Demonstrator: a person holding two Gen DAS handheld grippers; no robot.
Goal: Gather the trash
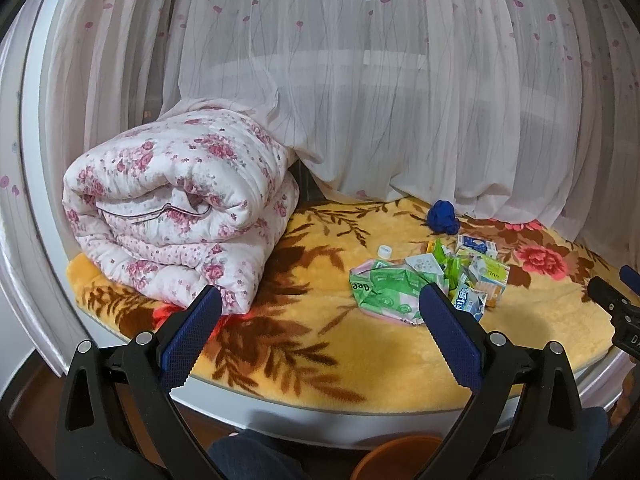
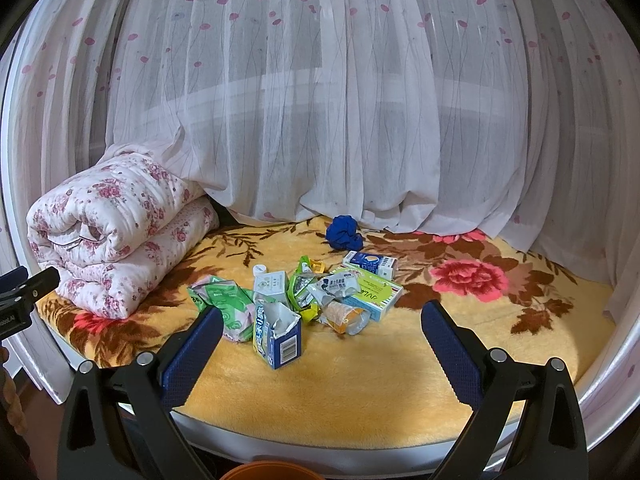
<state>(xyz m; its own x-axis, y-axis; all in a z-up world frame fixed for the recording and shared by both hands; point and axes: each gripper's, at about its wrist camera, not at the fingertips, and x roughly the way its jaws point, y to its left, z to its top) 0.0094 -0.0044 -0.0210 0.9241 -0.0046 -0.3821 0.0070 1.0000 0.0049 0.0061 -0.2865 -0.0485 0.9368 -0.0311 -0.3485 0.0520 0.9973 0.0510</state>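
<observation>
Plush yellow blanket [image 2: 360, 360] carries the trash [image 2: 320, 292], heaped mid-blanket, nearer the back edge than the front, with a blue wad [image 2: 343, 233] behind it. Left gripper [image 1: 320, 320] and right gripper [image 2: 320, 328] both gape wide, empty. An orange bin [image 2: 268, 472] shows below. Crumpled wrappers may slip or scatter if pinched loosely; fingers could snag the pile.

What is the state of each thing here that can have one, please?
left gripper: open, empty.
right gripper: open, empty.
blue carton: upright, top torn open.
green packet: crumpled, lying flat.
blue cloth: balled up.
quilt: folded.
curtain: drawn shut.
</observation>
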